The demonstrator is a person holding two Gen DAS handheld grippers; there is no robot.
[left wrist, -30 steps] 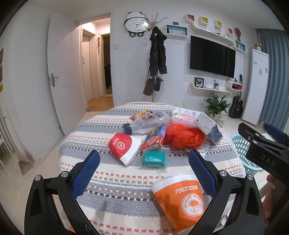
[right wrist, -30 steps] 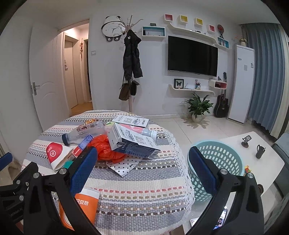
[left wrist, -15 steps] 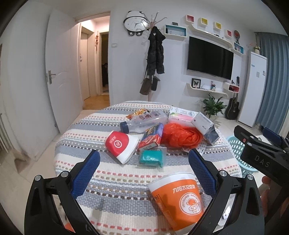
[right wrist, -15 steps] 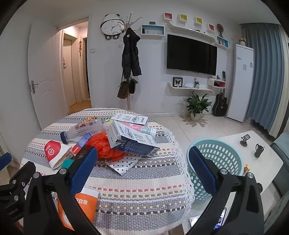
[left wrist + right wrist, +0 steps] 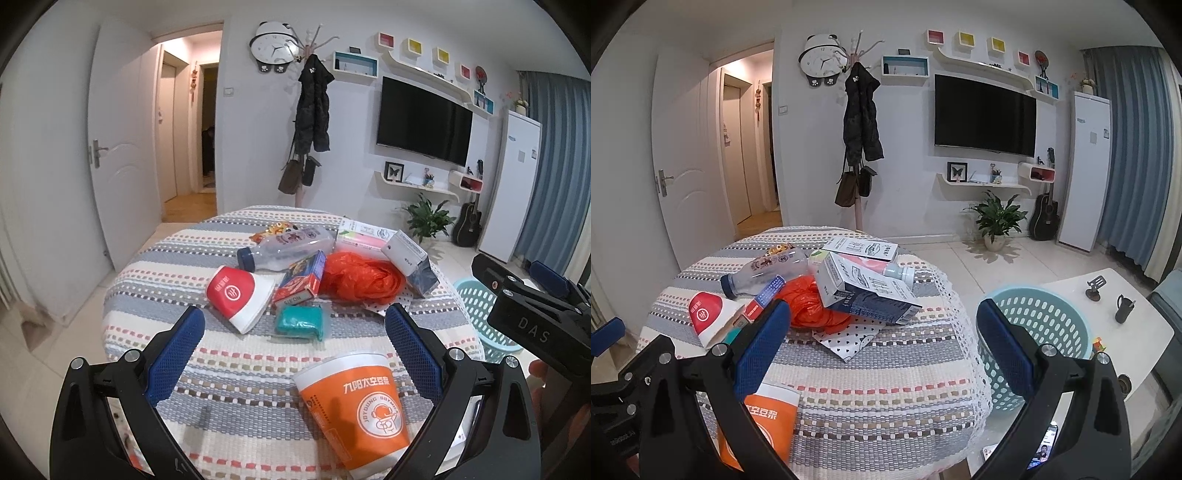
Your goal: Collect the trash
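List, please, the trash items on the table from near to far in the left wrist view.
Orange cup → teal packet → red and white cup → orange plastic bag → clear bottle → snack wrapper.

"DAS" on right gripper [image 5: 532,328]

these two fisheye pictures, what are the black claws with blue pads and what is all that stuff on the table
The claws are hand-held grippers, one in each of a person's hands, each carrying a camera that looks out along its fingers. One picture is from the left gripper, the other from the right gripper. Both stand open and hold nothing.

On the round table with the striped cloth lies trash: an orange paper cup nearest, a red and white cup, a teal packet, a plastic bottle, a crumpled orange bag and some cartons. The light blue basket on the floor beside the table looks like the bin.
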